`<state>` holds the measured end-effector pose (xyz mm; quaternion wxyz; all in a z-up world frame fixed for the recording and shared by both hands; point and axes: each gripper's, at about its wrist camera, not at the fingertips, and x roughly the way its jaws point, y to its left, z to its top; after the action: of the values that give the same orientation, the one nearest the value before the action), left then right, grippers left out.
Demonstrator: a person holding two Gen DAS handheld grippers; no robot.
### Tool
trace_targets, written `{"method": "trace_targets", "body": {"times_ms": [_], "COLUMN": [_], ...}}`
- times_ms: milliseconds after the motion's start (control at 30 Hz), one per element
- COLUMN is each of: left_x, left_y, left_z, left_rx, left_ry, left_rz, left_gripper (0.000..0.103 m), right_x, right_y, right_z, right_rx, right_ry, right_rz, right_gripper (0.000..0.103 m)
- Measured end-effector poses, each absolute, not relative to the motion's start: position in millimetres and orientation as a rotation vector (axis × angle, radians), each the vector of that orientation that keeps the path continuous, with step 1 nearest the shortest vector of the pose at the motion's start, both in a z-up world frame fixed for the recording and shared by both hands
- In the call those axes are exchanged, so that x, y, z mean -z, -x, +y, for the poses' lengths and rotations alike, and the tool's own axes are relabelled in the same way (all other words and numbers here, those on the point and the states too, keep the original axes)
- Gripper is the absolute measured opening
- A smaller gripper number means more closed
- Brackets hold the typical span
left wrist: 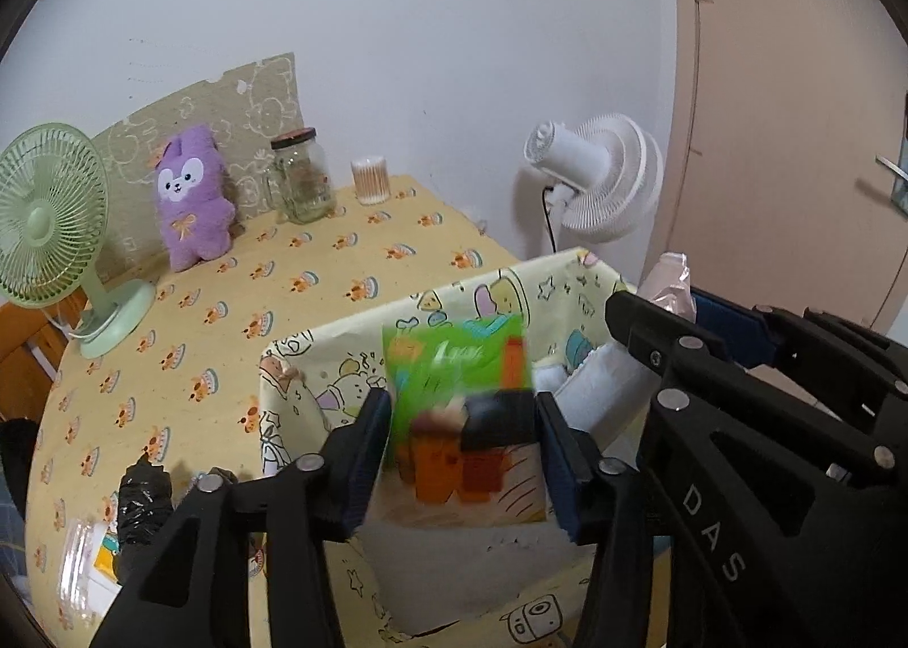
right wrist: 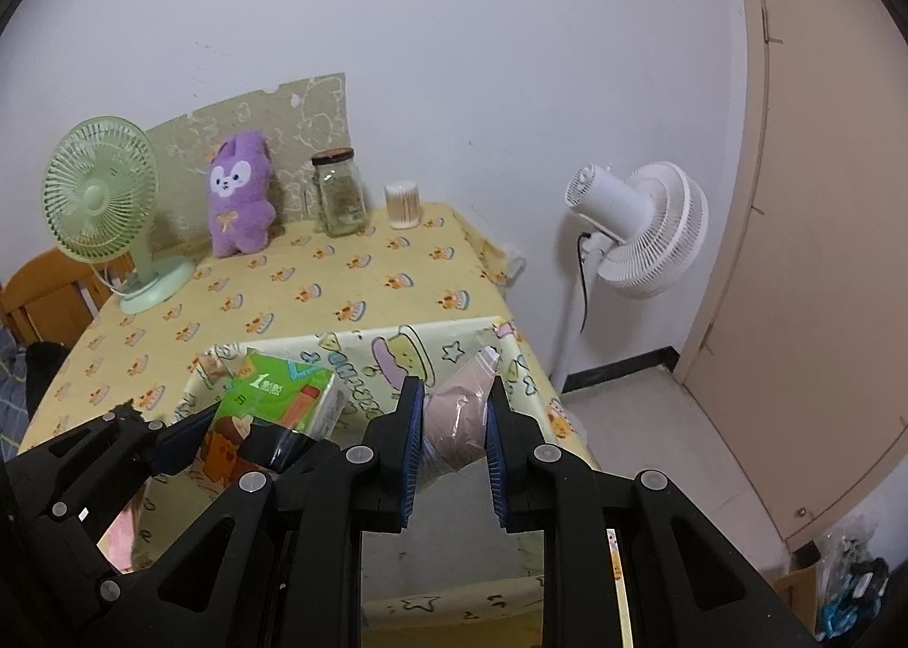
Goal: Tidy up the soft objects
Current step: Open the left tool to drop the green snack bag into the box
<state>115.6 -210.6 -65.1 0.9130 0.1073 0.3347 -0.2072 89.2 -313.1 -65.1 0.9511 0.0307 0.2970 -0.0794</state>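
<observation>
Lying between left hand-held gripper [left wrist: 462, 455] pads: tissue pack [left wrist: 454, 358].

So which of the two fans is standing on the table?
The green fan, on its round base beside the purple plush. The white fan stands off the table's far corner, by the wall.

Left hand-held gripper [left wrist: 462, 449] parted; right hand-held gripper [right wrist: 454, 421] clamped.
</observation>
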Motion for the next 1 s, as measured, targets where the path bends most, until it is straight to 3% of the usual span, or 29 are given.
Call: {"method": "trace_targets", "body": {"times_ms": [33,100,533,700,767,833,1000], "left_x": [65.9,67.2,68.8,69.8,69.3,68.6,65.9], "left_y": [-115.7,-116.1,-133.9,-135.6,-135.4,-135.9,-133.8], "left_z": [-212.1,-214.6,-212.4,-209.1,-208.2,-206.6,-202.0], "left_rx": [0.429,0.431,0.452,0.45,0.43,0.423,0.413], "left_ry": [-0.235,-0.261,-0.297,-0.279,-0.285,-0.28,-0.266], "left_rz": [0.695,0.706,0.766,0.784,0.778,0.777,0.772], "left_gripper": [0.066,0.072,0.085,0.087,0.087,0.087,0.093], "right_x": [66.5,70.1,73.0,73.5,73.2,72.2,67.4], "right_y": [-89.5,-91.8,-118.6,-122.3,-121.2,-119.2,-114.7], "right_z": [-314.9,-316.8,-311.6,-307.0,-306.1,-305.7,-303.8], "right_rx": [0.16,0.161,0.093,0.071,0.086,0.094,0.109], "right_ry": [-0.067,-0.077,-0.056,-0.049,-0.044,-0.046,-0.044], "right_rz": [0.608,0.62,0.637,0.64,0.633,0.63,0.638], "right_gripper": [0.023,0.023,0.028,0.051,0.068,0.08,0.087]}}
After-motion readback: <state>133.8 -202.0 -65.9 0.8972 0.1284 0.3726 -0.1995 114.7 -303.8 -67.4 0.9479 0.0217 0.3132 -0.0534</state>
